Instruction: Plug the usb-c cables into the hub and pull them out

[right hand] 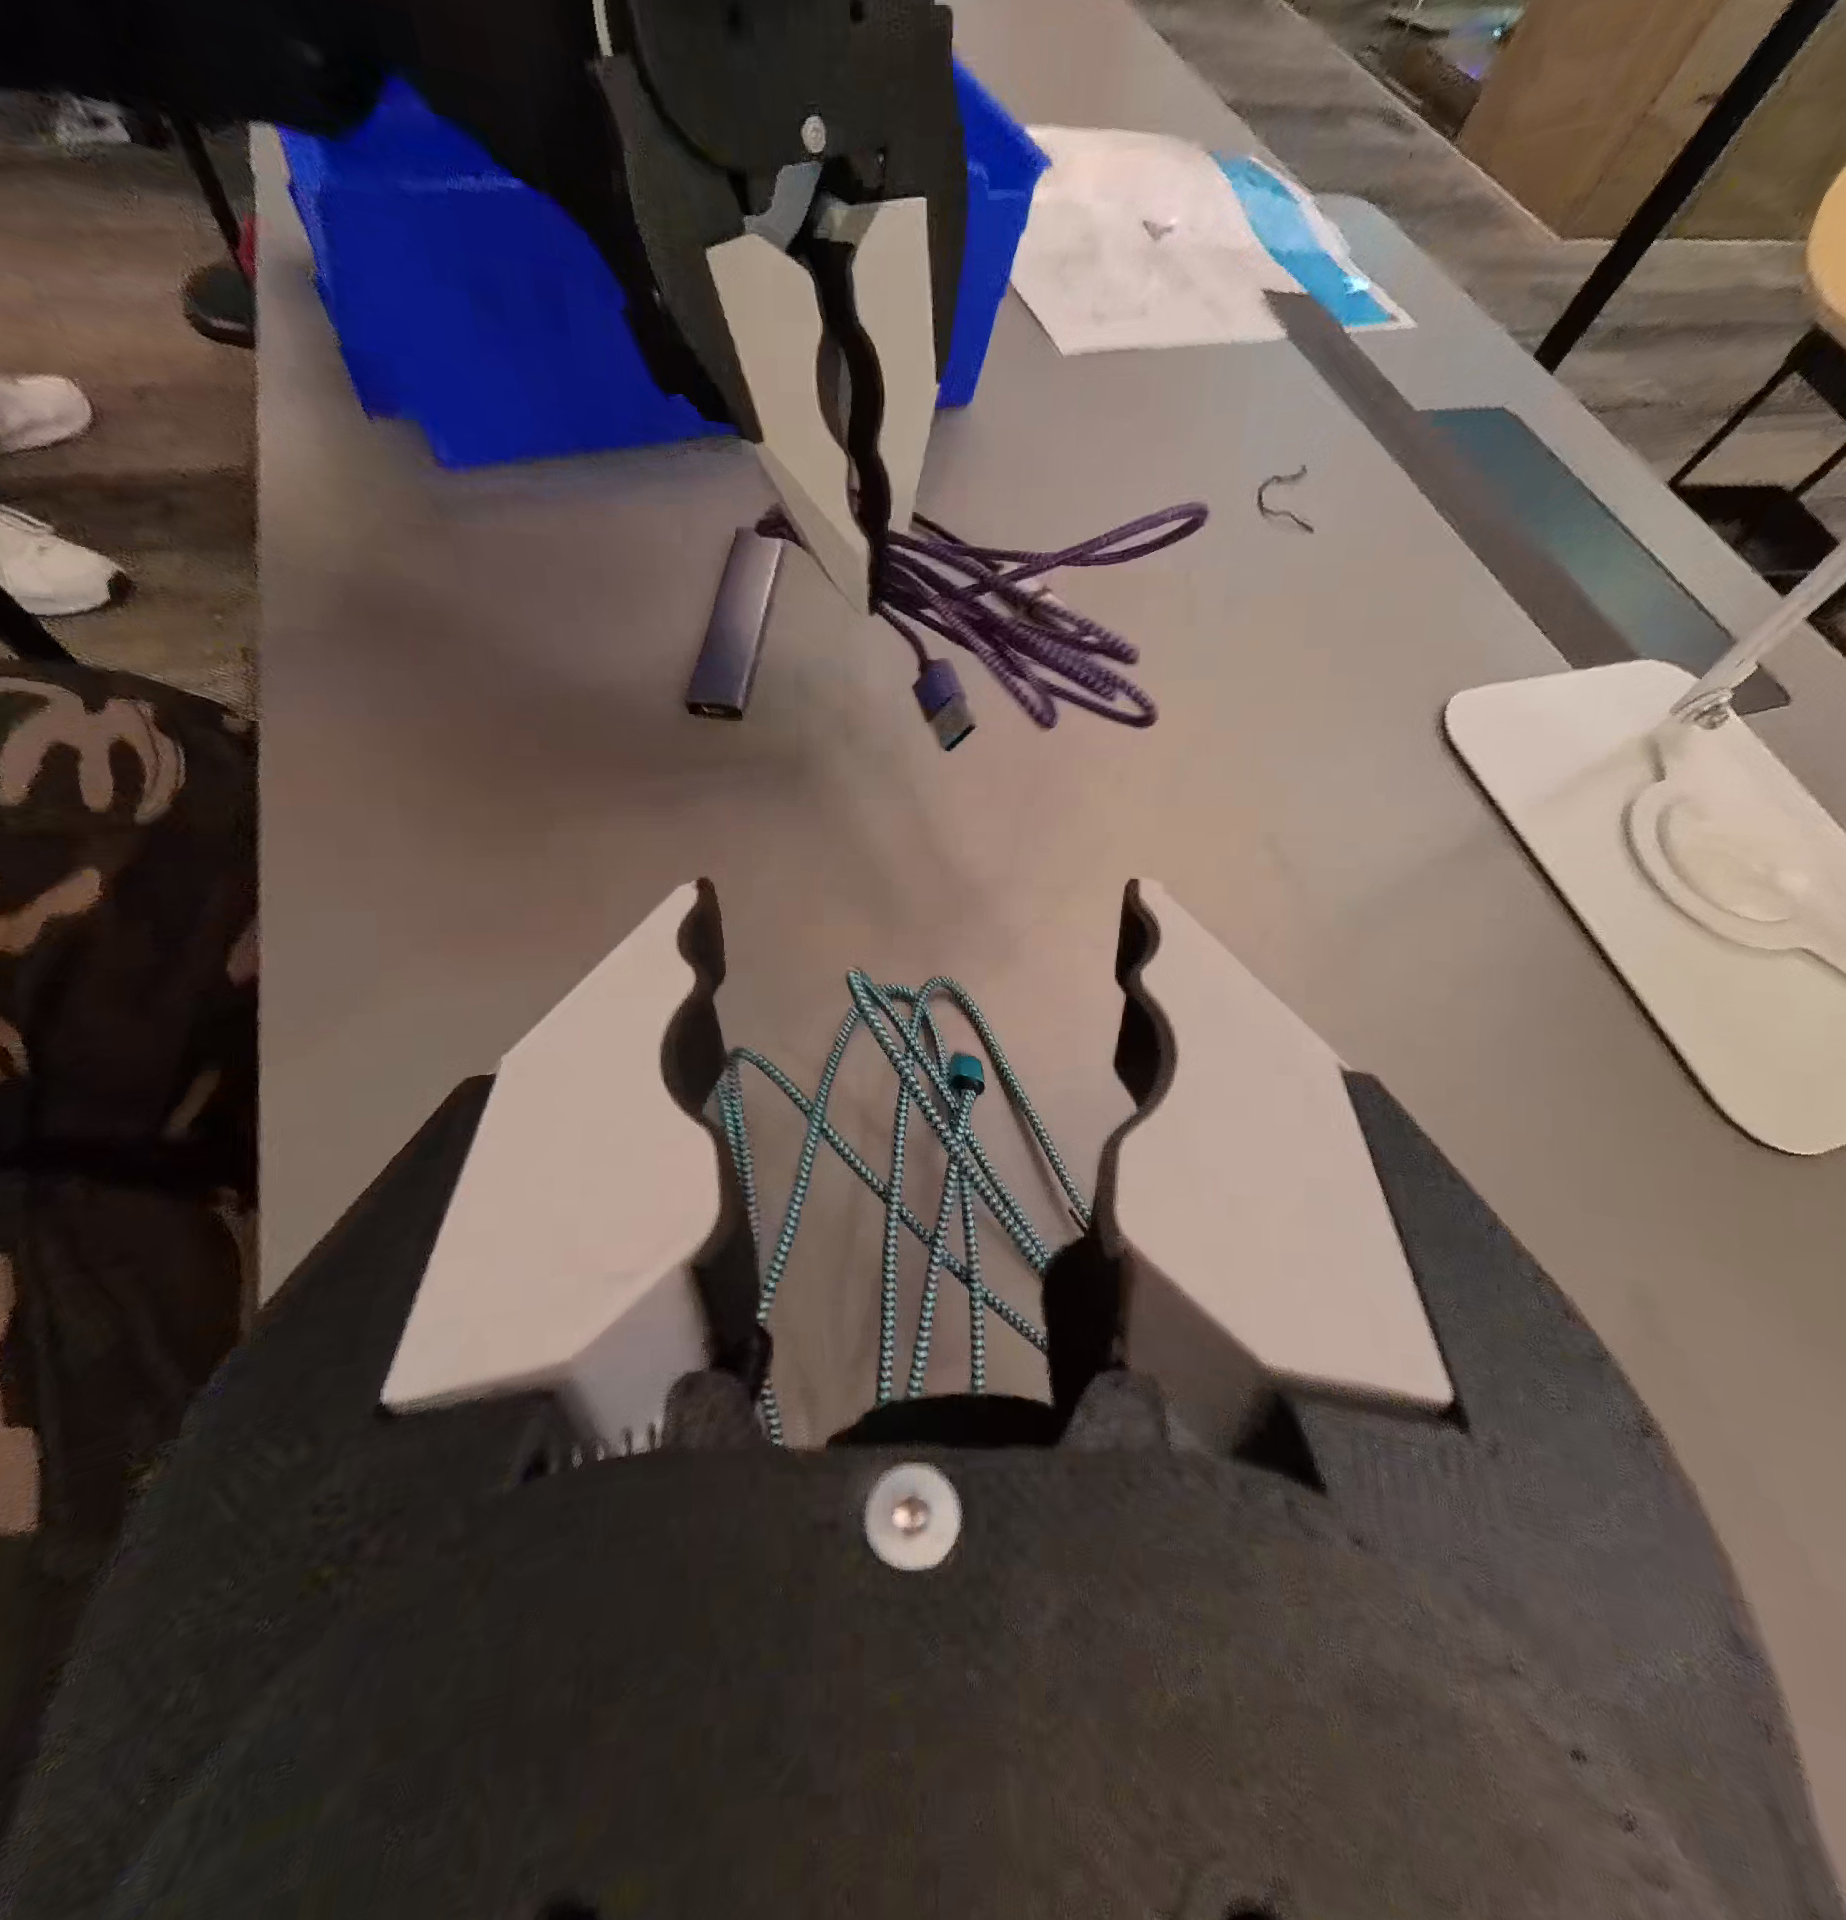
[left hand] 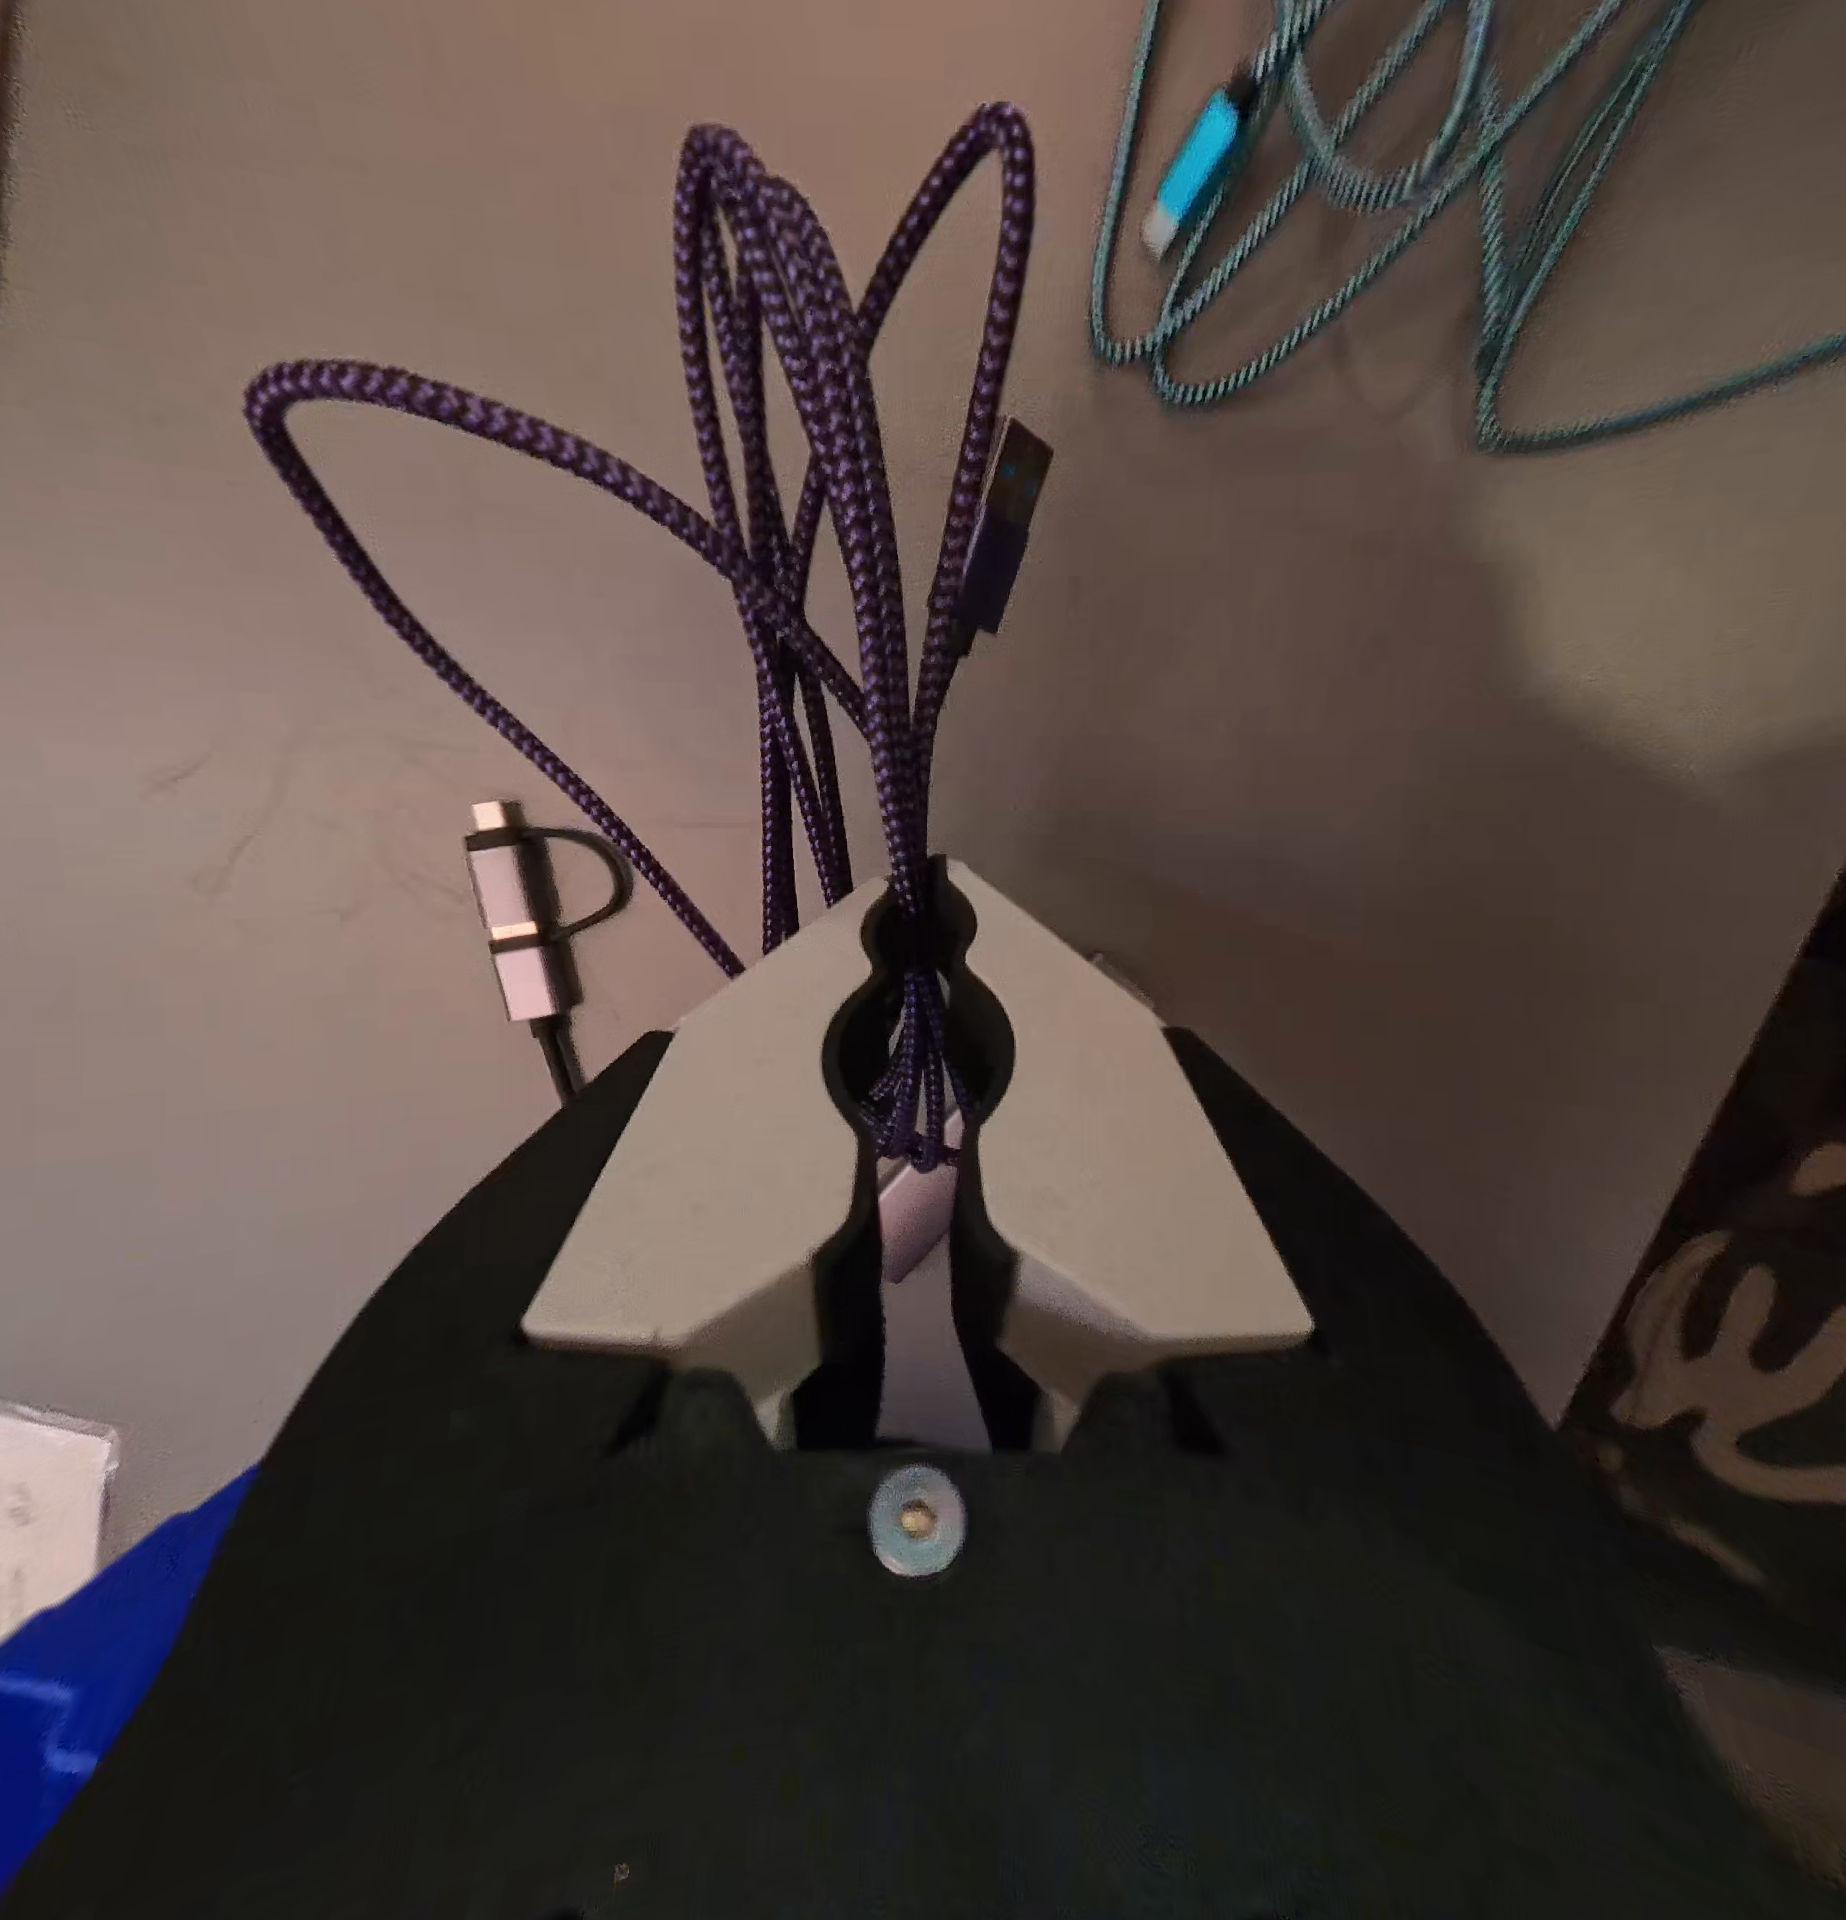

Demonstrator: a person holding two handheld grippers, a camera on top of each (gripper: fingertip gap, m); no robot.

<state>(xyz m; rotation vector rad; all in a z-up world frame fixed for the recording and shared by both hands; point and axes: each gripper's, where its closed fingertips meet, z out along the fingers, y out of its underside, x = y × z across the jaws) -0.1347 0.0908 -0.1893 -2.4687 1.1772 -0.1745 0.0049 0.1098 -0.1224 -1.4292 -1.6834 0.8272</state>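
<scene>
A: What's biggest here?
B: The smooth grey worktop [right hand: 545, 831], then a glossy blue plastic bin [right hand: 462, 312] at its far left.

A: And the claws?
B: The left claw [left hand: 914, 935] is clamped on strands of the braided purple cable [left hand: 794, 468]. The right claw [right hand: 919, 904] gapes wide, empty, over the teal braided cable [right hand: 898, 1143].

A: The hub?
B: The slim grey metal hub [right hand: 732, 623] lies just left of the purple coil. No readable writing.

Grey table [right hand: 503, 831] carries a blue bin [right hand: 462, 291] at its far end, white paper sheets [right hand: 1137, 249] beside it, a white lamp base [right hand: 1584, 831] at right; white sneakers [right hand: 25, 488] on the floor.
</scene>
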